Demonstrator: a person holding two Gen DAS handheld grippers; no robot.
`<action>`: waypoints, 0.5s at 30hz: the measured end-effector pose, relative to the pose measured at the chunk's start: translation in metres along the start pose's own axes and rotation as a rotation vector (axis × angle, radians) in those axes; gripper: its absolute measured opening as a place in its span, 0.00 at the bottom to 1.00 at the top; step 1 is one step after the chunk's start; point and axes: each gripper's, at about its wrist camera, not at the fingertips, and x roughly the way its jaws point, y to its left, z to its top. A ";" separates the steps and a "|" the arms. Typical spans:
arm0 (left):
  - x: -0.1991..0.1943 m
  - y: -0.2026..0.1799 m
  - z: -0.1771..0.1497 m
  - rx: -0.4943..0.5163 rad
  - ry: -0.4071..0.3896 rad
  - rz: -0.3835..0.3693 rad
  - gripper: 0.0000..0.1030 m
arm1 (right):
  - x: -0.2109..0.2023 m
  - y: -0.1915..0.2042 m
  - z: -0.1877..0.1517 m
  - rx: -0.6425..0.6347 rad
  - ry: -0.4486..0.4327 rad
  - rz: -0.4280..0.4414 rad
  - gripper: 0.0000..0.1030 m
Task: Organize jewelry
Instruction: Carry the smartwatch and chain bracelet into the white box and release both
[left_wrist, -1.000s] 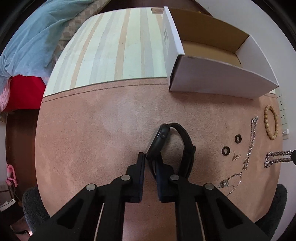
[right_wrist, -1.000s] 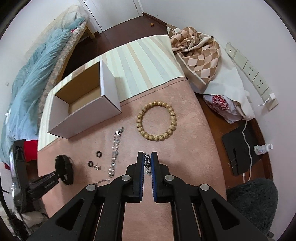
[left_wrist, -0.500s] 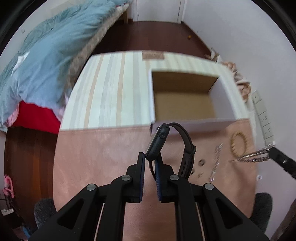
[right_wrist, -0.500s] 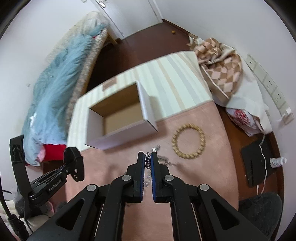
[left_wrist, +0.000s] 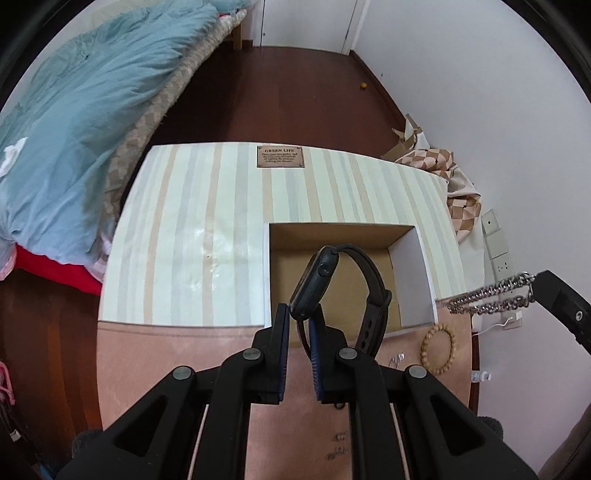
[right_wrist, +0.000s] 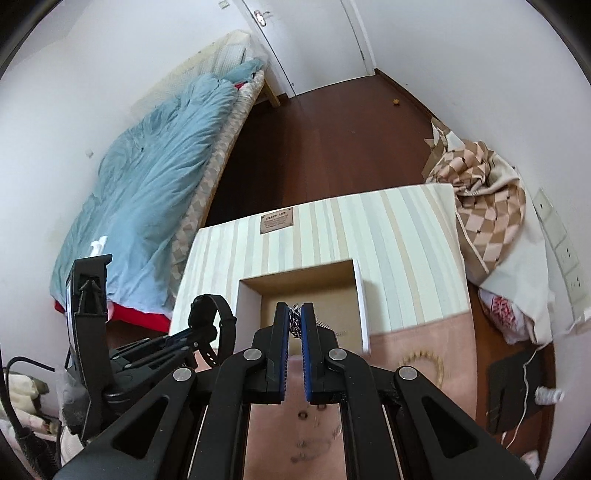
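Bedroom counter with open cardboard box at its far right edge, left gripper fingers clamping black watch, right gripper fingers pinching silver chain, both apparently over the box, bead bracelet beside it.

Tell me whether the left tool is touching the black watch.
Touching. The left wrist view shows the left tool with both fingers closed on the black watch, pinching its strap just below the case, above the open box.

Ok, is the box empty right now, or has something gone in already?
Empty as far as it shows: the box floor is bare cardboard. The watch hangs in the left gripper, partly hiding it.
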 end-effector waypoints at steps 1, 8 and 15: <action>0.007 0.001 0.004 0.002 0.013 0.000 0.08 | 0.009 0.002 0.005 -0.006 0.019 -0.005 0.06; 0.048 0.012 0.030 -0.040 0.102 -0.005 0.14 | 0.079 -0.007 0.025 -0.026 0.145 -0.045 0.07; 0.050 0.012 0.047 -0.032 0.093 0.033 0.58 | 0.122 -0.015 0.029 -0.069 0.276 -0.047 0.07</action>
